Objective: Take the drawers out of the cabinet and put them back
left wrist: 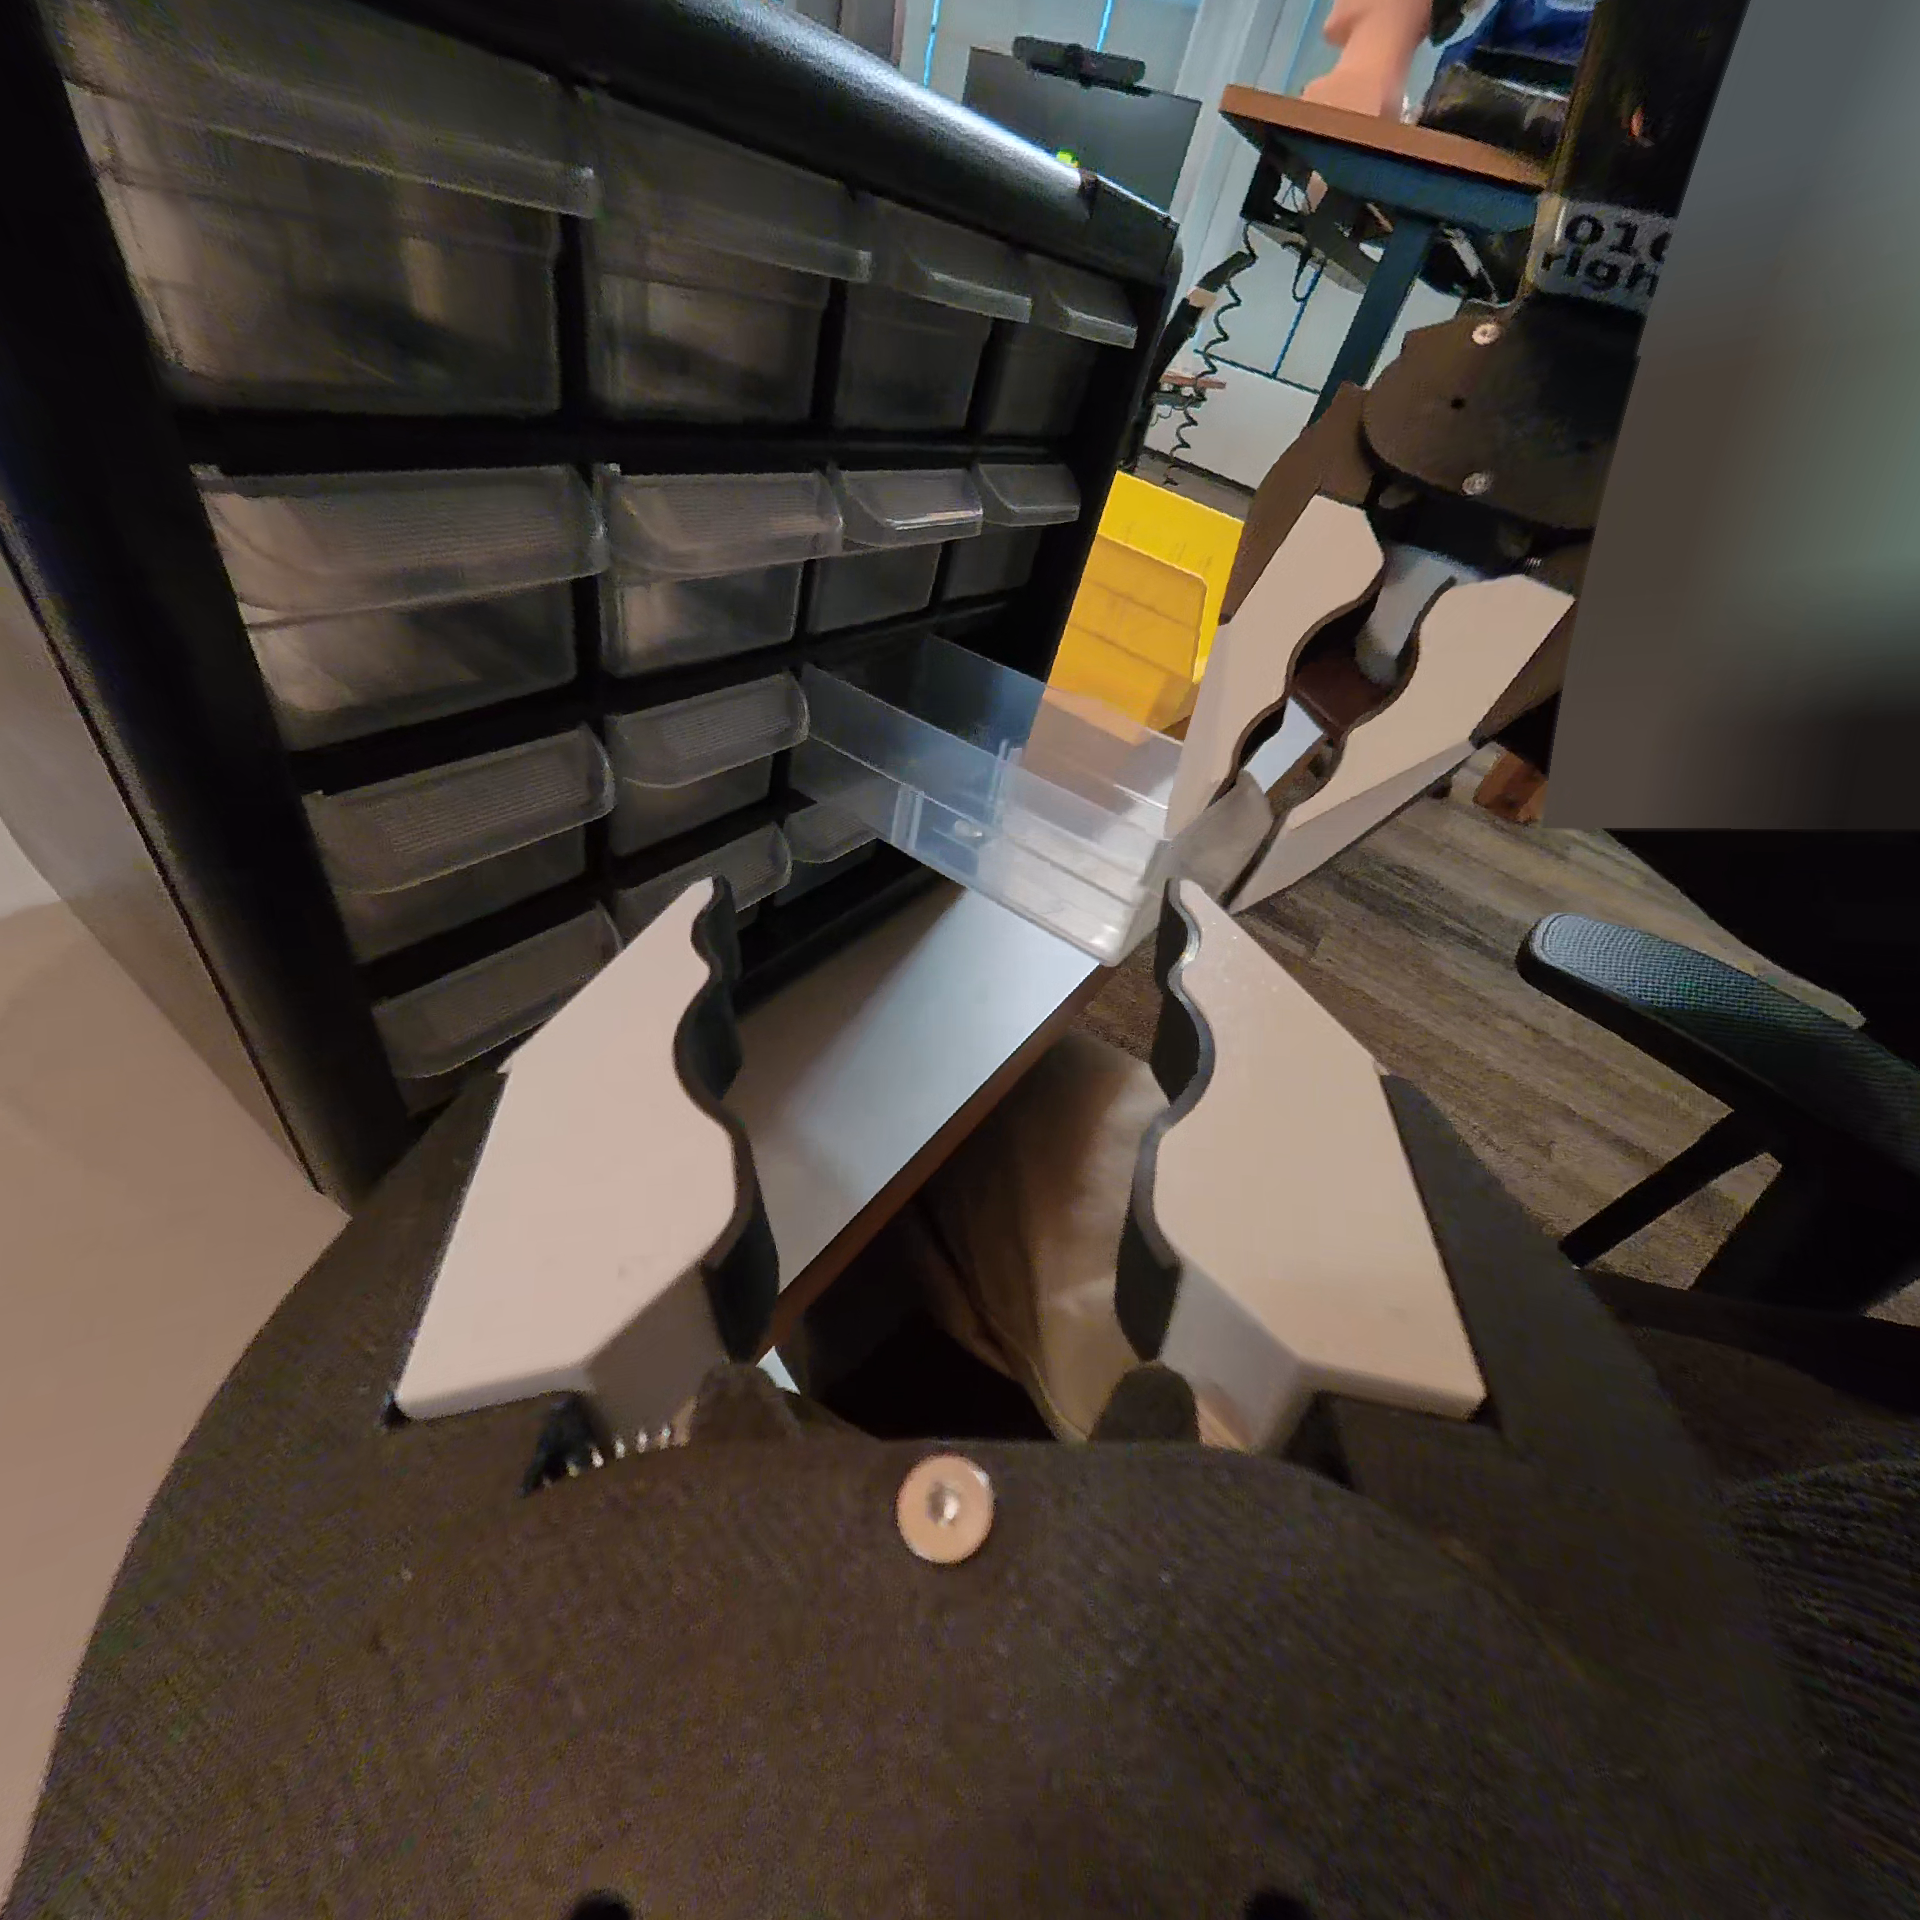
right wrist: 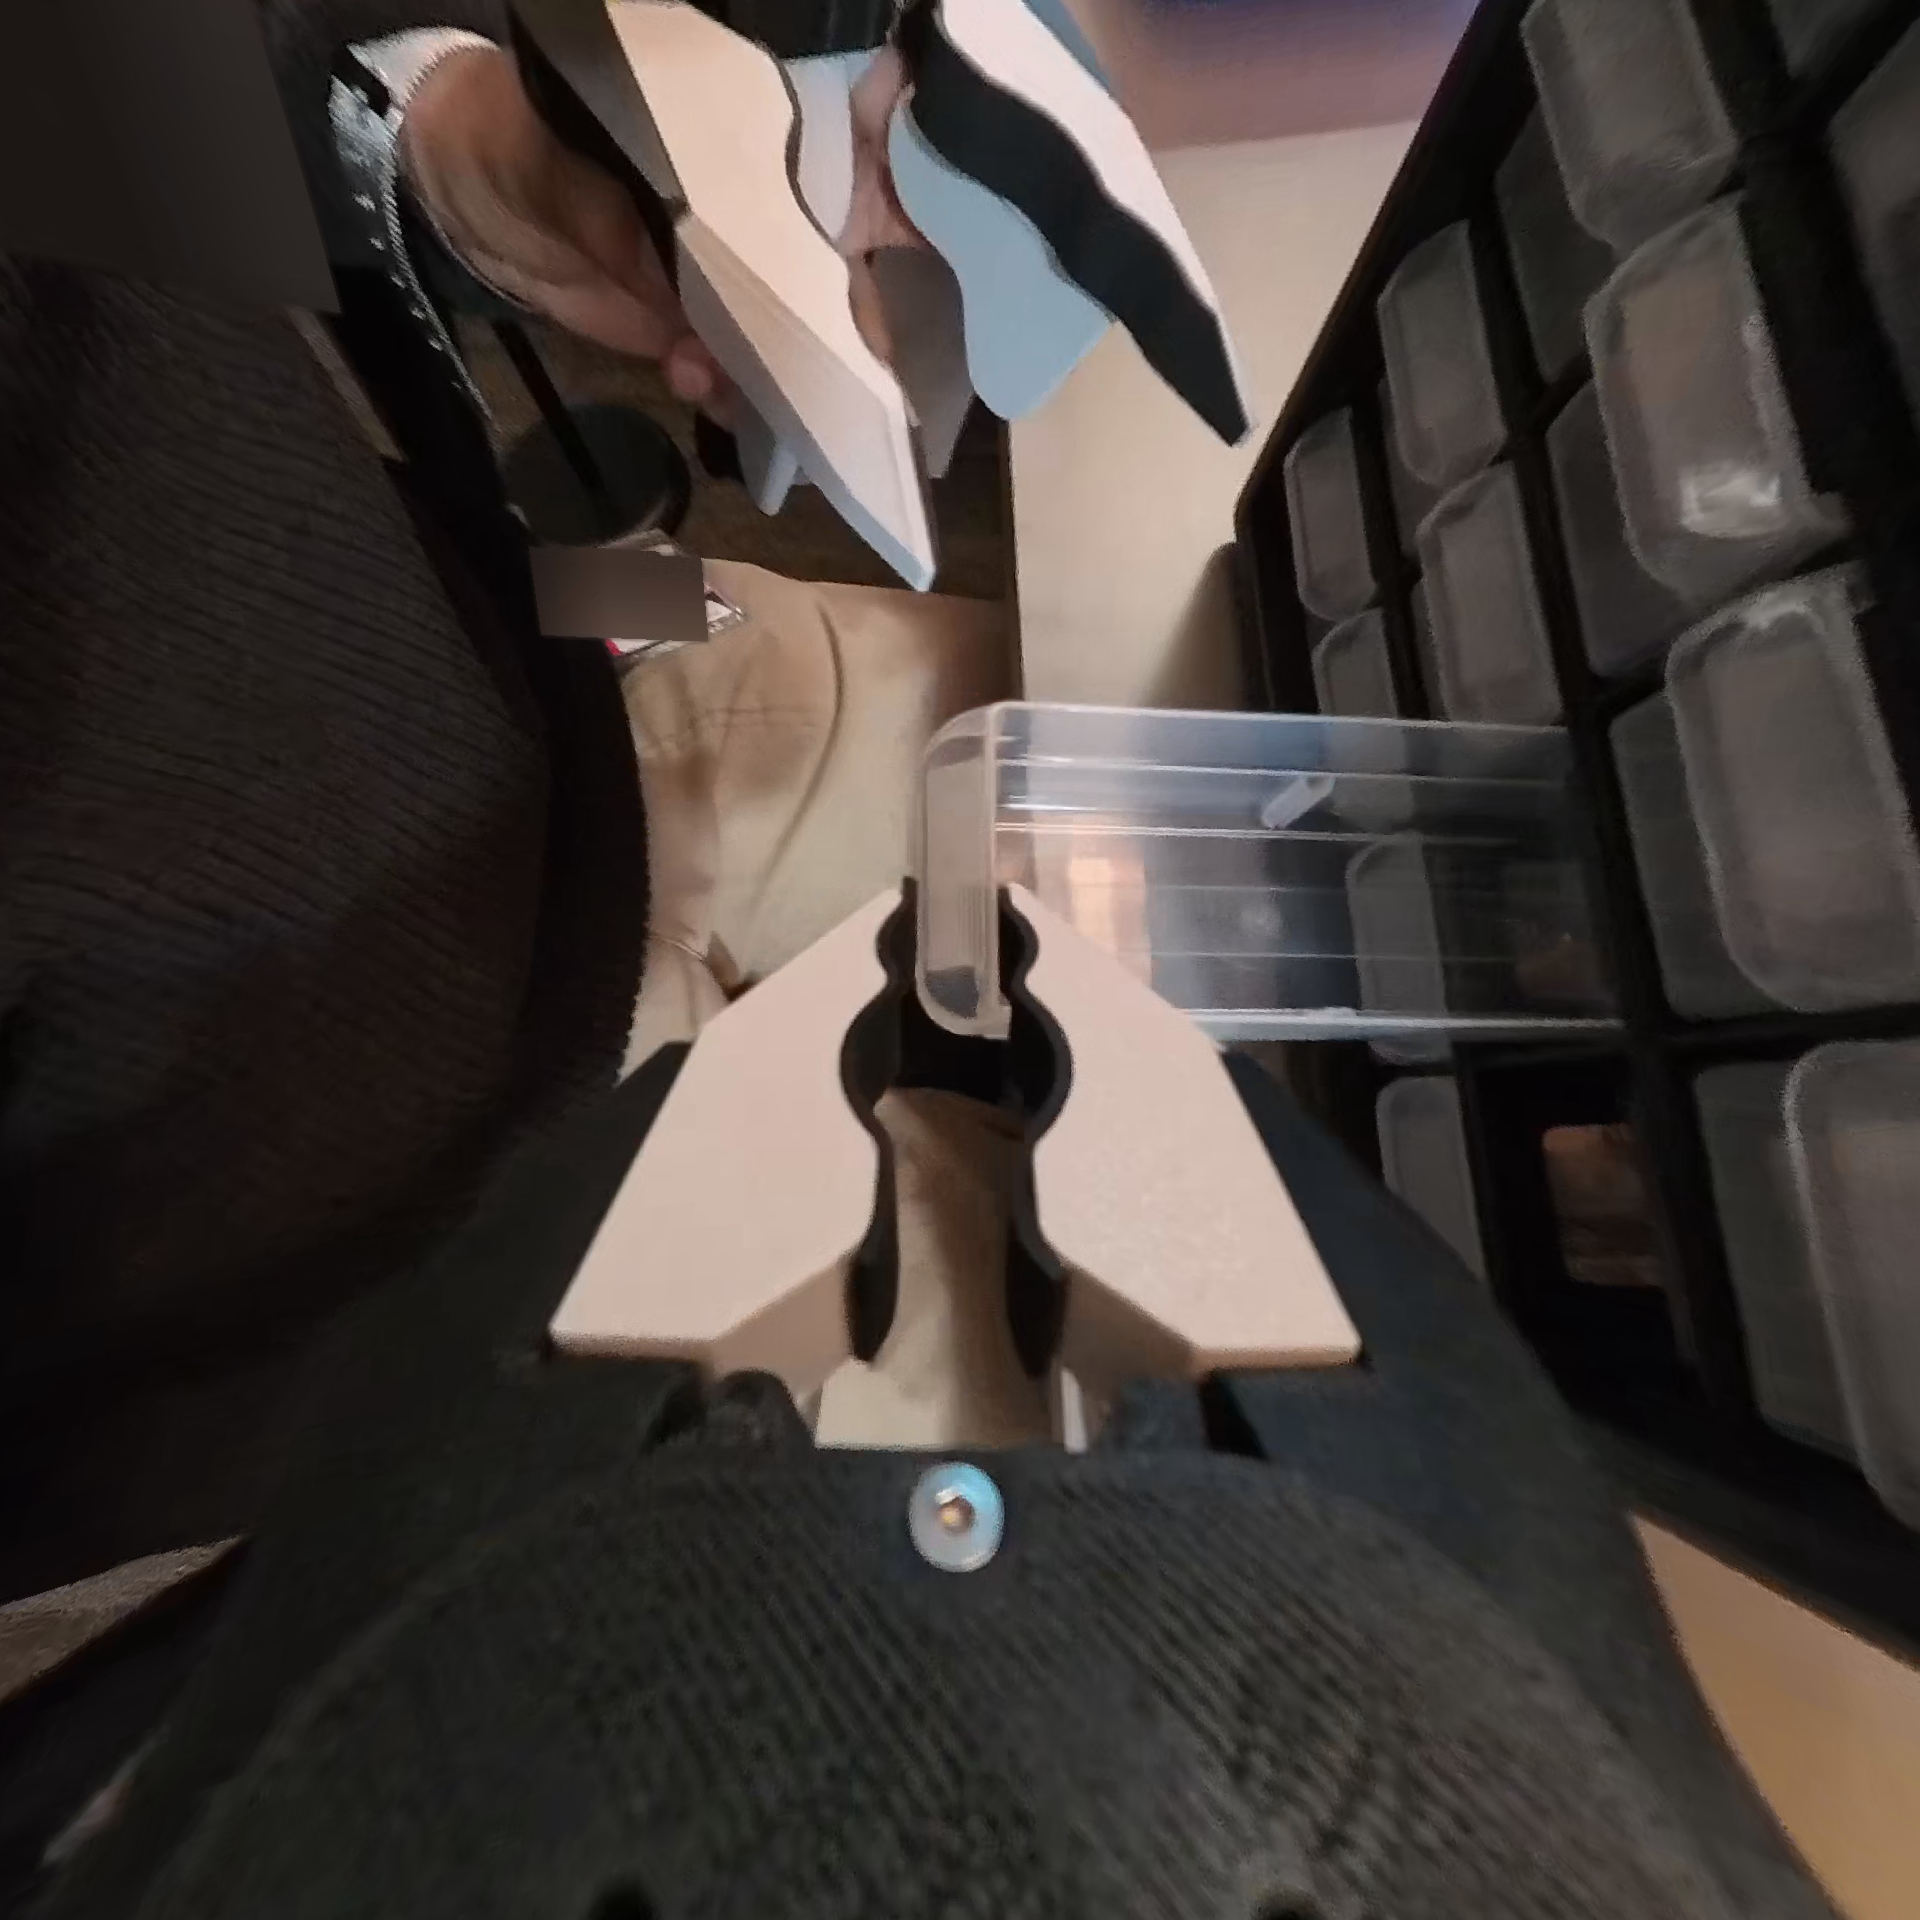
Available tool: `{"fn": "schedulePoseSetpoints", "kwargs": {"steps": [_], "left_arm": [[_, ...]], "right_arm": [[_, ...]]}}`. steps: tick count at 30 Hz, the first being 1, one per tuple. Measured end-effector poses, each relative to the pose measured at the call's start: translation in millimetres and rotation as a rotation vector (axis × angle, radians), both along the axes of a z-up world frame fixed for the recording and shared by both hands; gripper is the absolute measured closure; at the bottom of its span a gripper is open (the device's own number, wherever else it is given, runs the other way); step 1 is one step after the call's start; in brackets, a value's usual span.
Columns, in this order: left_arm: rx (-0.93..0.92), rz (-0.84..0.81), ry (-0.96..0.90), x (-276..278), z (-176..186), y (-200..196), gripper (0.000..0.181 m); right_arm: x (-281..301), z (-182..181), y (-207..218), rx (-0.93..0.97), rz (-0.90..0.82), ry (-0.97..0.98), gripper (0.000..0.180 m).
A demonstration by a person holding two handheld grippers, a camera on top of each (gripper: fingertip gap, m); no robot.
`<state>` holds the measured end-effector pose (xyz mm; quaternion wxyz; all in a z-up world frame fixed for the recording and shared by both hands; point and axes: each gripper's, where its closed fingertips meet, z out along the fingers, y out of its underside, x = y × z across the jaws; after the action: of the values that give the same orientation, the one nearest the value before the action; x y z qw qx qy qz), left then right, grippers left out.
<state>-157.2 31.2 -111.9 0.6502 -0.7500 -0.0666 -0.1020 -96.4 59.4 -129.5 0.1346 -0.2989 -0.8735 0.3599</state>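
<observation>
A black cabinet [left wrist: 665, 135] with several clear plastic drawers stands on a table. One clear drawer [left wrist: 997, 790] is pulled most of the way out of a lower right slot. My right gripper [right wrist: 961, 935] is shut on that drawer's [right wrist: 1299, 873] front handle lip; it also shows in the left wrist view [left wrist: 1216, 821] at the drawer's front. My left gripper [left wrist: 945, 904] is open and empty, in front of the cabinet, just below and left of the drawer. It shows in the right wrist view [right wrist: 1081, 416] above the drawer.
The table edge [left wrist: 935, 1122] runs under my left gripper, with a person's legs below it. A yellow bin [left wrist: 1143, 613] sits behind the cabinet. An office chair armrest [left wrist: 1683, 997] is at the right. A desk [left wrist: 1382, 135] stands in the background.
</observation>
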Motion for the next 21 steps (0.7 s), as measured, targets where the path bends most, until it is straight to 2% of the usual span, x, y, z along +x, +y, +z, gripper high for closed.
{"fn": "schedulePoseSetpoints", "kwargs": {"steps": [4, 8, 9, 11, 14, 18, 21], "left_arm": [[-0.001, 0.000, -0.006, -1, -1, 0, 0.103], [0.002, 0.003, -0.016, -2, 0, 0, 0.102], [0.002, 0.005, -0.018, -3, 0, -1, 0.102], [0.003, 0.008, -0.024, -4, -1, -1, 0.102], [-0.002, 0.009, -0.039, -6, -3, 0, 0.102], [-0.014, 0.001, -0.093, -8, -6, 2, 0.101], [-0.008, 0.021, -0.127, -14, -7, 2, 0.101]], "right_arm": [[-14, -7, 12, 0.076, -0.057, 0.065, 0.162], [-25, 6, 19, 0.059, -0.151, 0.165, 0.127], [-24, 13, 17, 0.026, -0.166, 0.188, 0.123], [-17, 31, 6, -0.082, -0.166, 0.229, 0.128], [9, 40, -21, -0.285, -0.085, 0.185, 0.156], [12, 4, -22, -0.277, -0.128, 0.107, 0.159], [2, -3, -23, -0.319, -0.166, 0.119, 0.159]]}}
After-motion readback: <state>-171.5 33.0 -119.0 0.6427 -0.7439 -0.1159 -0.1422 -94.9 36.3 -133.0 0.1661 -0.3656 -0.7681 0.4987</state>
